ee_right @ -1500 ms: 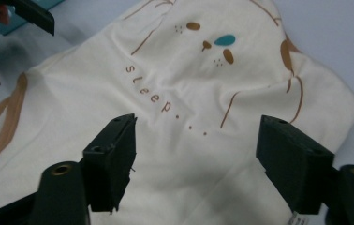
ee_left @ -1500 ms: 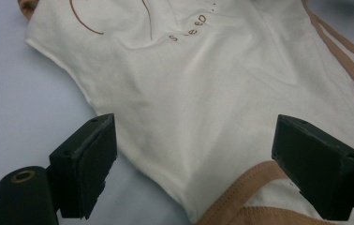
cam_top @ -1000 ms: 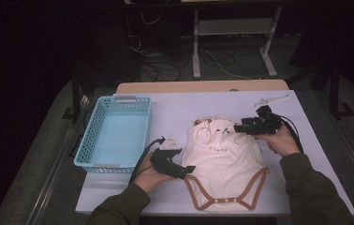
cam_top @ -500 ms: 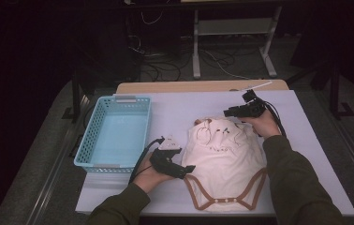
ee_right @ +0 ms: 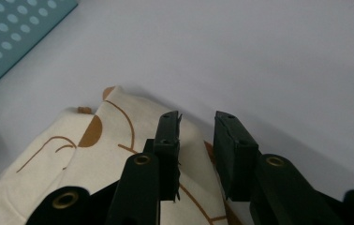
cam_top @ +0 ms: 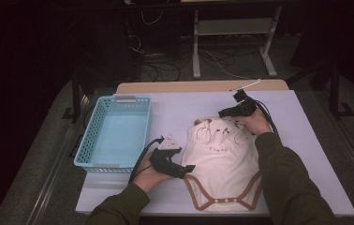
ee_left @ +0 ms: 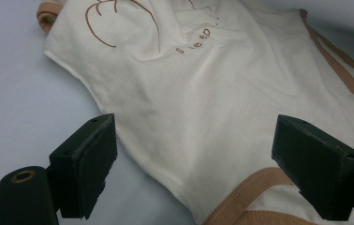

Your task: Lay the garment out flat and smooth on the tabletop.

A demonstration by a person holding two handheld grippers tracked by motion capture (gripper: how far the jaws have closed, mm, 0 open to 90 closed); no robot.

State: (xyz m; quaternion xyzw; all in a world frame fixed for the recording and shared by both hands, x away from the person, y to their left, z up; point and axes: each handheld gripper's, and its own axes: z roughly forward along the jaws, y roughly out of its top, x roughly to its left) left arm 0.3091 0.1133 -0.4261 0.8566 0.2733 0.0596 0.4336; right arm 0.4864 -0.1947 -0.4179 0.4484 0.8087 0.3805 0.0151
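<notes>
The cream bodysuit (cam_top: 222,161) near the table's (cam_top: 175,112) front edge looks soft, light and limp; best pinched at its brown trim; the left gripper (ee_left: 203,164) is spread wide over its side edge; the right gripper (ee_right: 196,150) stands slightly parted, empty, at its top.

Cream bodysuit (cam_top: 222,159) — brown trim (brown line print); light-blue basket (cam_top: 114,136) — perforated walls.

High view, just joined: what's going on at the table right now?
A person works on a cream baby bodysuit lying on the white table, a gripper in each hand. The left gripper is wide open at the garment's lower left edge, near the brown-trimmed leg opening. The right gripper is at the top, folded end with a narrow gap between its fingers, over the cloth but clamping nothing. The blue basket sits to the left.
</notes>
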